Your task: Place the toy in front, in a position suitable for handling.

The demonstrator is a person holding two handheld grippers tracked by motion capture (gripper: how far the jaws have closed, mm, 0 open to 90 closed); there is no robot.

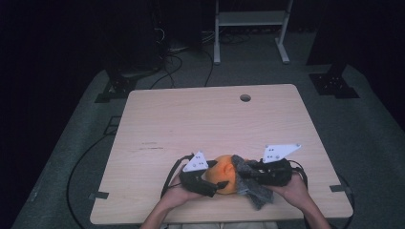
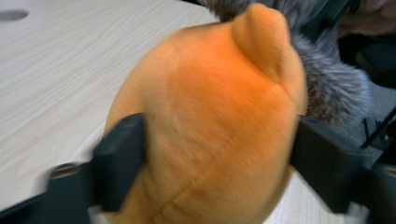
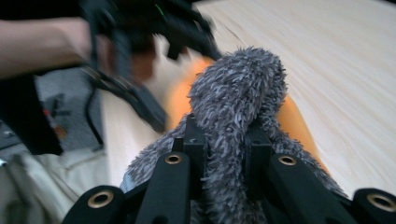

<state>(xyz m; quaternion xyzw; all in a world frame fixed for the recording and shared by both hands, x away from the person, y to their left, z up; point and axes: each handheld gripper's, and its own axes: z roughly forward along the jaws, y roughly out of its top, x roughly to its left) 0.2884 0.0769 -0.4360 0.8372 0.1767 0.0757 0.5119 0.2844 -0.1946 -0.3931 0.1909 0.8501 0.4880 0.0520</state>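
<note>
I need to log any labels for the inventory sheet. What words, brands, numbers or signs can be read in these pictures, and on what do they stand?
None can be read.
Orange plush toy: no tag or print shows.
Grey fuzzy cloth: no label shows.
Wooden table: faint dark marks near its left middle, too small to tell if they are writing.
Left gripper and right gripper: no lettering shows.
</note>
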